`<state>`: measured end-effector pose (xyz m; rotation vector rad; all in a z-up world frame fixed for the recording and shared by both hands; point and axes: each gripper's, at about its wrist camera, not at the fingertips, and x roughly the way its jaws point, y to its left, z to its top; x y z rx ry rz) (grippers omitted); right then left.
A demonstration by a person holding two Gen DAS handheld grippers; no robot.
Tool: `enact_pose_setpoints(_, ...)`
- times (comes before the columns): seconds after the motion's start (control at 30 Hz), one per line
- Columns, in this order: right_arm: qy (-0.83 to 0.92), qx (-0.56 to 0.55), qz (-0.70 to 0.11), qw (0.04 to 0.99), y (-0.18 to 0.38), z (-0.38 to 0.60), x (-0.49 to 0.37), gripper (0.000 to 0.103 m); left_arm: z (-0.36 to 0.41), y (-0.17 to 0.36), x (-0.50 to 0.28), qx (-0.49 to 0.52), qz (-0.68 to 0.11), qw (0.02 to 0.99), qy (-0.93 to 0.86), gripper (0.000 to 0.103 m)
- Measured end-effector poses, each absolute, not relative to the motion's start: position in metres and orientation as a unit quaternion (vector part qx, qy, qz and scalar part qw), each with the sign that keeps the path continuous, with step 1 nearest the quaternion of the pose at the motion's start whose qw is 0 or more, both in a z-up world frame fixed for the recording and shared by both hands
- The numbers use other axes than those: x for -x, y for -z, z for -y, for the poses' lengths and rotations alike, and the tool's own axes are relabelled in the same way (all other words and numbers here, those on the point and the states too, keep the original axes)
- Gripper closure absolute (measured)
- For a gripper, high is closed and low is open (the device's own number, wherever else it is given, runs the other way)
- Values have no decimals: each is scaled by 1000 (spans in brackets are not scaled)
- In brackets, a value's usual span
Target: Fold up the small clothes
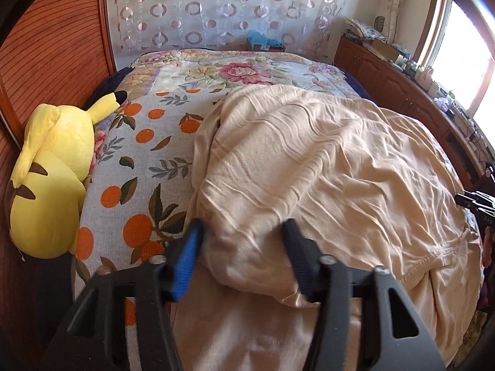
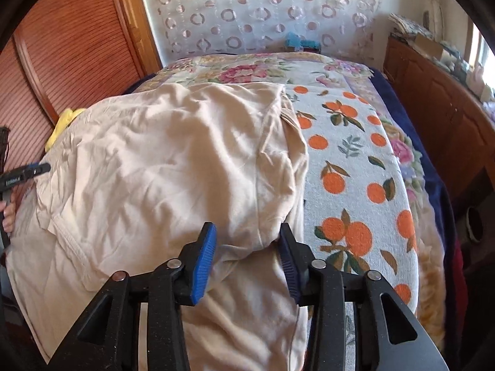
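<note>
A beige garment (image 1: 309, 167) lies wrinkled across the orange-print cover (image 1: 145, 154) of the bed; it also shows in the right wrist view (image 2: 173, 167). My left gripper (image 1: 244, 232) is open, its jaws standing on either side of a bunched fold at the garment's left near edge. My right gripper (image 2: 247, 235) is open too, its jaws astride a rounded fold at the garment's right near edge. The right gripper shows at the far right of the left wrist view (image 1: 473, 201), and the left gripper at the far left of the right wrist view (image 2: 27, 173).
A yellow plush toy (image 1: 49, 179) lies at the bed's left edge against a wooden slatted wall (image 1: 46, 61). A floral blanket (image 1: 241, 68) covers the far bed. A wooden cabinet (image 1: 396, 83) with clutter runs along the right under a window.
</note>
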<state>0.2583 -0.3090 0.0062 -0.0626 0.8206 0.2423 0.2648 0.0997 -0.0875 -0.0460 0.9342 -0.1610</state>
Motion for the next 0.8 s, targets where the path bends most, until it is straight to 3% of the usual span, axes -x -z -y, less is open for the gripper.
enact_pose_setpoints(0.07,-125,40,-395,909,-5,305,-256,85,-96,87,-265,13,-450,889,81,65)
enact_pose_setpoints(0.13,-125,49,-398,908,-3,301,-258,93,-93,86,-265,6,-450,889,82,67)
enact_pose_setpoints(0.3,-132,48,-392,909,-2,300,-259,96,-90,87,-266,-13,-454,888,78,67)
enact_pose_setpoints(0.4,-132,56,-377,915,-8,301,-255,97,-92,85,-266,-9,-454,887,80,91)
enact_pose_setpoints(0.43,-130,60,-370,918,-11,302,-252,98,-94,81,-264,-2,-448,890,82,93)
enact_pose_setpoints(0.8,-134,70,-313,938,-45,306,-225,98,-90,39,-249,-7,-405,910,91,96)
